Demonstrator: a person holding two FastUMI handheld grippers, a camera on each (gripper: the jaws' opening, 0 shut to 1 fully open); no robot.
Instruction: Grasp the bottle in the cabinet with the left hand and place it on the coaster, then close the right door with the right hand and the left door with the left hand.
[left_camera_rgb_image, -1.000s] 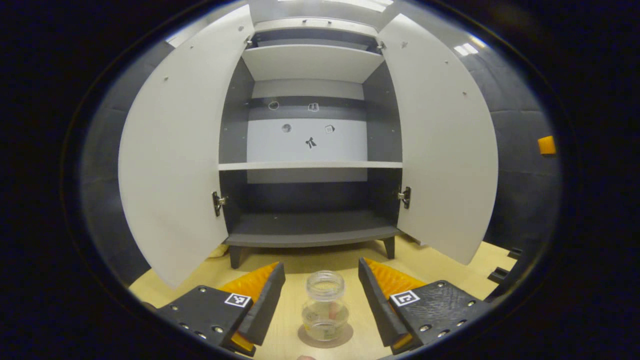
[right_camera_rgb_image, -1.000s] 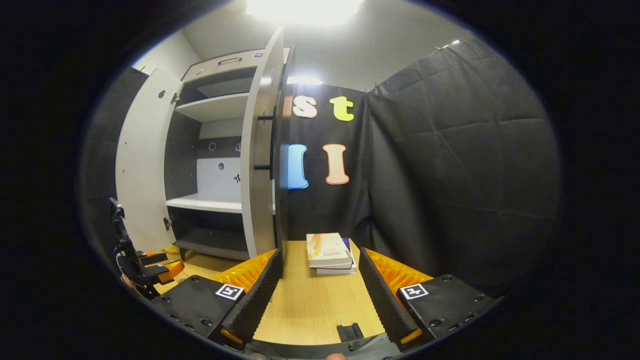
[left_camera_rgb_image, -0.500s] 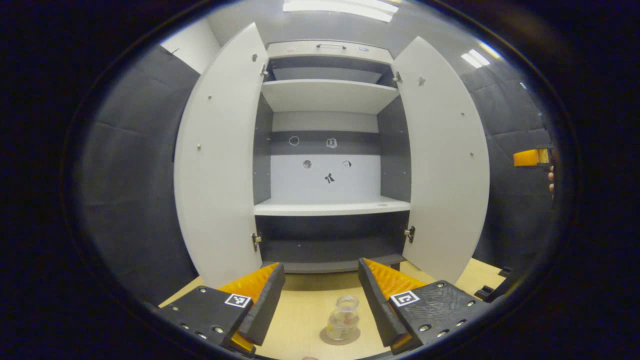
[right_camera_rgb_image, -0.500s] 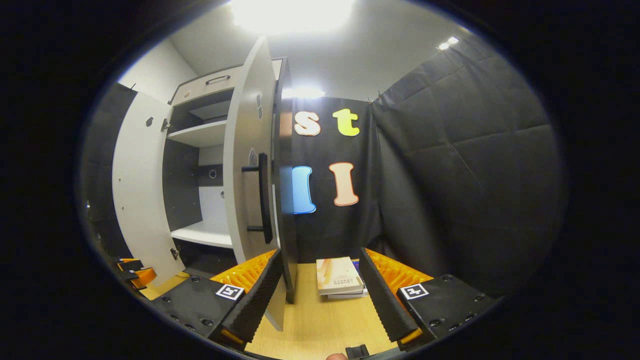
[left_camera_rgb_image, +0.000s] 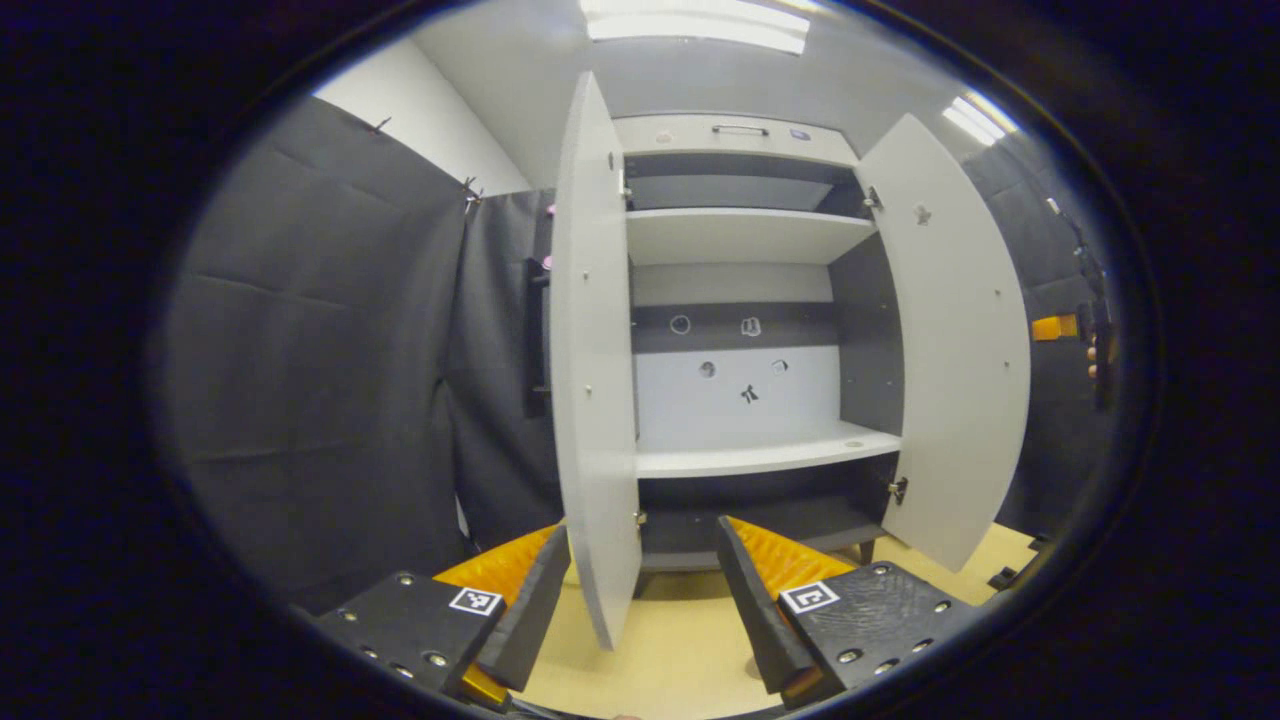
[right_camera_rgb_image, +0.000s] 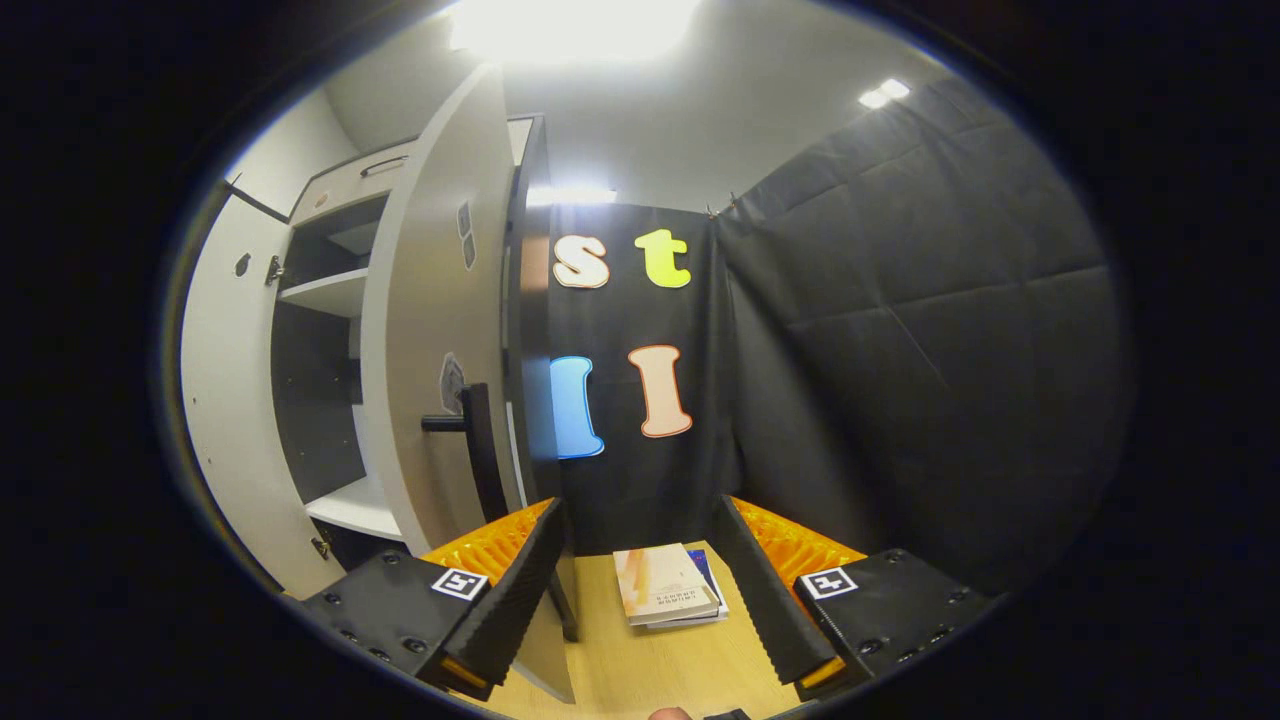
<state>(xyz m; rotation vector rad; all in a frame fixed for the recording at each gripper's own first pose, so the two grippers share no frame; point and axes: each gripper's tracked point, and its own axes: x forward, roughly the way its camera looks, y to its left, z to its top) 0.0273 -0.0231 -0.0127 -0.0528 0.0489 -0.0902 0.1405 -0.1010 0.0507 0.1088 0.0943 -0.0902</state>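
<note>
Nearest in the left gripper view, the left gripper (left_camera_rgb_image: 642, 600) stands with its jaws spread wide and nothing between them but bare pale wooden tabletop (left_camera_rgb_image: 680, 650); the near edge of the tall white left cabinet door (left_camera_rgb_image: 592, 400) rises just beyond the gap, apart from both fingers. In the right gripper view, the right gripper (right_camera_rgb_image: 640, 590) is likewise wide open and holds nothing, and the lower edge of the white right cabinet door (right_camera_rgb_image: 430, 330) hangs just beside its left finger, though whether they touch cannot be told. Past that gripper a small stack of books (right_camera_rgb_image: 668, 598) lies on the table. A little farther, the black bar handle (right_camera_rgb_image: 478, 450) stands out from the outer face of the right door. Beyond the doors the grey and white cabinet (left_camera_rgb_image: 740, 330) is open, its white middle shelf (left_camera_rgb_image: 760, 455) and the darker bottom compartment showing no bottle. At the far right of the left gripper view the right gripper and a hand (left_camera_rgb_image: 1080, 345) sit just behind the right door. The bottle and the coaster cannot be located in either view, so, with the shelves bare and the left gripper free, the placing step appears done, but this is a judgement. What is left is both closings: the right door looks ready to be pushed first, then the left door, and both are well open.
</note>
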